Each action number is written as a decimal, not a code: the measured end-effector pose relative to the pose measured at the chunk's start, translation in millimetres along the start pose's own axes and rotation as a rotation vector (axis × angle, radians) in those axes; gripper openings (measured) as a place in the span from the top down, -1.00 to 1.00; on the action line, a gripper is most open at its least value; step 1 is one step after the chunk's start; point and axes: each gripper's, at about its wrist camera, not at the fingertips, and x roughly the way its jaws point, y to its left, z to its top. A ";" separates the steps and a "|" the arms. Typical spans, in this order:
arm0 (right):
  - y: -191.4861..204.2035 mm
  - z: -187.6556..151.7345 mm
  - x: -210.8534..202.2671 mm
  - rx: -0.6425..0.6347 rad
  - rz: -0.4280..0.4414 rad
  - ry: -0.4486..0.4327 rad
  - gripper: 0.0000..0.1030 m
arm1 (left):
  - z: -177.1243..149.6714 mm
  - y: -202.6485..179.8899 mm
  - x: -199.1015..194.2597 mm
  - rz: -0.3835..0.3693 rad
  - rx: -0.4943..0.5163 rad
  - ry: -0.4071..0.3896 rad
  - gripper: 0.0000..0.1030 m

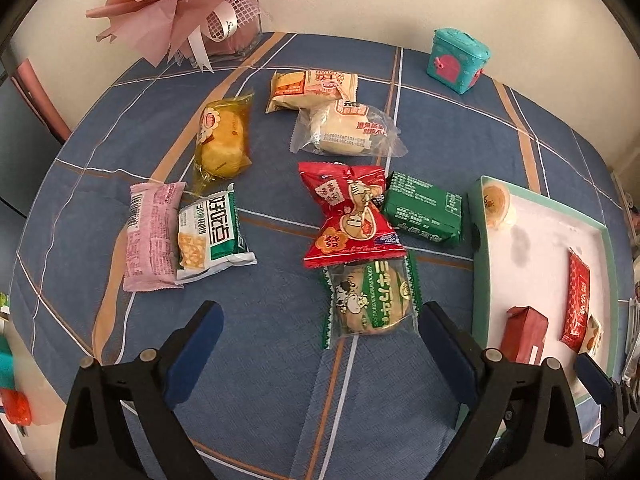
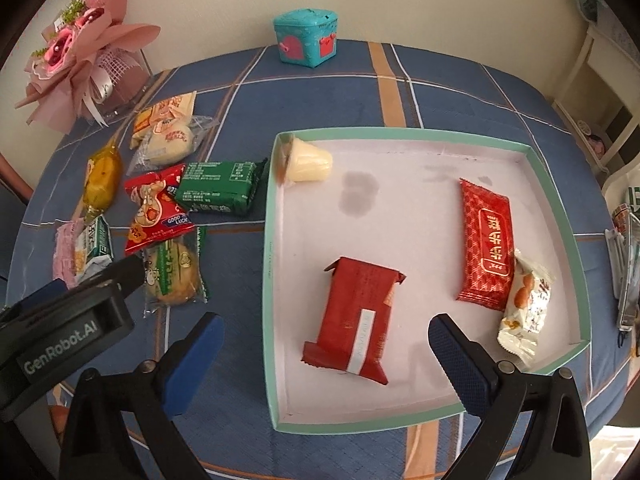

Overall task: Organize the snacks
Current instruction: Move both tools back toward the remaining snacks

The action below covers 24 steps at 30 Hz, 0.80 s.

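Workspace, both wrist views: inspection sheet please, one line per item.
Surface: round table under a blue plaid tablecloth.
Job's things: mint-rimmed tray holds a jelly cup, dark red packet, bright red packet and white peanut packet. Eight wrapped snacks lie on the cloth beside it, among them a green packet and cow-print biscuit pack.
Clutter: teal toy box, pink bouquet.
Claws: left claw open, empty, over cloth; right claw open, empty, over the dark red packet.
Cables: nothing seen.
Surroundings: cream wall, white shelf at right.
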 end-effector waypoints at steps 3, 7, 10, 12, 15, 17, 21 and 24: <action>8.6 -0.1 4.6 -0.007 -0.001 0.011 -1.00 | 1.1 8.3 1.7 0.002 -0.004 0.007 -0.90; 26.2 0.2 9.3 -0.029 0.003 0.018 -1.00 | 2.6 26.2 3.0 0.003 -0.026 0.011 -0.90; 40.3 0.2 12.1 -0.038 0.014 0.018 -1.00 | 4.4 45.2 3.2 0.013 -0.052 0.010 -0.90; 48.7 0.0 14.0 -0.043 0.026 0.019 -1.00 | 5.6 61.3 3.7 0.022 -0.077 0.010 -0.90; 61.7 0.1 17.1 -0.053 0.044 0.018 -1.00 | 8.9 84.5 3.4 0.028 -0.119 0.011 -0.90; 70.5 0.0 19.2 -0.062 0.053 0.018 -1.00 | 11.5 98.7 4.0 0.030 -0.142 0.013 -0.90; 84.8 -0.6 22.9 -0.079 0.074 0.018 -1.00 | 15.7 127.5 5.4 0.041 -0.189 0.017 -0.90; 91.8 0.7 26.7 -0.085 0.088 0.022 -1.00 | 18.9 144.2 6.7 0.047 -0.214 0.012 -0.90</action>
